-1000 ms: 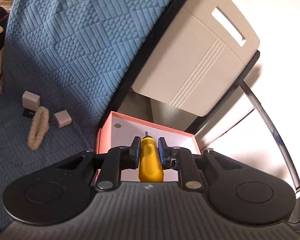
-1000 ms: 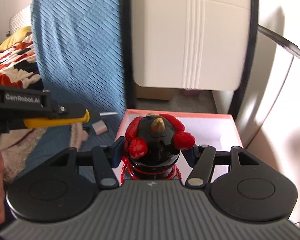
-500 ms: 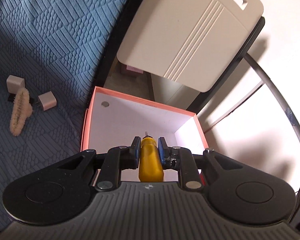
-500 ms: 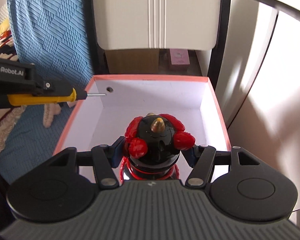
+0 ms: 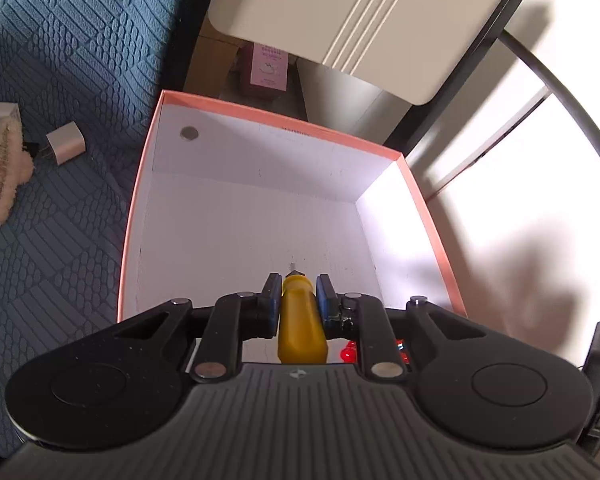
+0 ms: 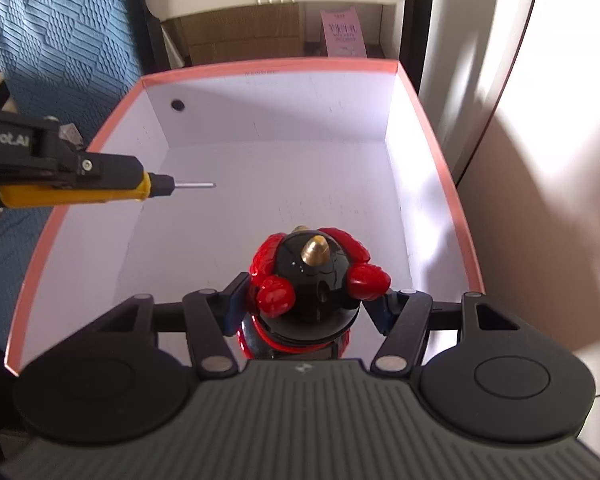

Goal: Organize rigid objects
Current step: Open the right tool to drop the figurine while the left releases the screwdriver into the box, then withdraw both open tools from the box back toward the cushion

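Observation:
My left gripper (image 5: 298,294) is shut on a yellow-handled screwdriver (image 5: 300,328) and holds it over the open pink-rimmed box (image 5: 140,184), tip forward. The screwdriver also shows in the right wrist view (image 6: 72,194), reaching in over the box's left wall (image 6: 52,220). My right gripper (image 6: 308,300) is shut on a black and red toy figure (image 6: 310,280) with a gold tip, held above the near part of the box's white floor. The box holds nothing else that I can see.
A blue quilted cover (image 5: 60,60) lies left of the box, with two small white adapters (image 5: 66,148) and a cream fuzzy strip (image 5: 6,176) on it. A beige chair back (image 5: 360,20) stands beyond the box, with a pink carton (image 5: 268,68) beneath it. Pale floor lies right.
Both grippers have moved forward and higher over the box, so its whole white inside now shows. The screwdriver tip has crossed the left wall into the box. Both grips are unchanged.

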The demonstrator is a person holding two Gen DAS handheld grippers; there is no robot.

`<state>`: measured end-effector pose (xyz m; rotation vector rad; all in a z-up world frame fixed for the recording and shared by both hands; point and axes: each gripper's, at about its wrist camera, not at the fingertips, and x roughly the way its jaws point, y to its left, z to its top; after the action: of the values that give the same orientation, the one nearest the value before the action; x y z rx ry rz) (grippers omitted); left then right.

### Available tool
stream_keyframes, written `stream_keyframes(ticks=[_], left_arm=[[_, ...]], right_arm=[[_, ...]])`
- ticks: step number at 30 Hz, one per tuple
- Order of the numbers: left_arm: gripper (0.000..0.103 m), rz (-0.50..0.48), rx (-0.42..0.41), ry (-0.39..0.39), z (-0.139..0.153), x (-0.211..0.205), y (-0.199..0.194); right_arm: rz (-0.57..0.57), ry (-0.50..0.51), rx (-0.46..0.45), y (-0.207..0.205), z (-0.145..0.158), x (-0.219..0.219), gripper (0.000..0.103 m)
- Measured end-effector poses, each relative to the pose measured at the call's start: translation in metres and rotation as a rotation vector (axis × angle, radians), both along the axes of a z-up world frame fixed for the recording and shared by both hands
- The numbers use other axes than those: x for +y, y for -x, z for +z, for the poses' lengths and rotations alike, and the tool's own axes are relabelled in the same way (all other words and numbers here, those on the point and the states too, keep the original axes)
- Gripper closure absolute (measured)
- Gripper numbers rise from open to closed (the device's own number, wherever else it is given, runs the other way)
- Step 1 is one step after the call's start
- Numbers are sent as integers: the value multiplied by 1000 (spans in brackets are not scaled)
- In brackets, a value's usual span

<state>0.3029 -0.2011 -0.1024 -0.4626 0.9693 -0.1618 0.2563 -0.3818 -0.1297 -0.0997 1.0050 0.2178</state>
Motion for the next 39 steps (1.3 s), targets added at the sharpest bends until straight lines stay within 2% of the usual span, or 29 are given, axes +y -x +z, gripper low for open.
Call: stream_keyframes(ticks=[7, 12, 28, 39], left_arm=[[80, 5, -2, 8, 6, 6, 4], [70, 0, -51, -10, 28, 11, 12], [70, 12, -240, -110, 107, 56, 69], [70, 40, -312, -122, 134, 101, 111]], right_arm=[[-2, 6, -6, 1, 7, 0, 42], [-7, -9, -58, 4, 31, 4, 42], [46, -69, -230, 37, 110, 44, 41], [104, -72, -297, 76, 143, 77, 41]])
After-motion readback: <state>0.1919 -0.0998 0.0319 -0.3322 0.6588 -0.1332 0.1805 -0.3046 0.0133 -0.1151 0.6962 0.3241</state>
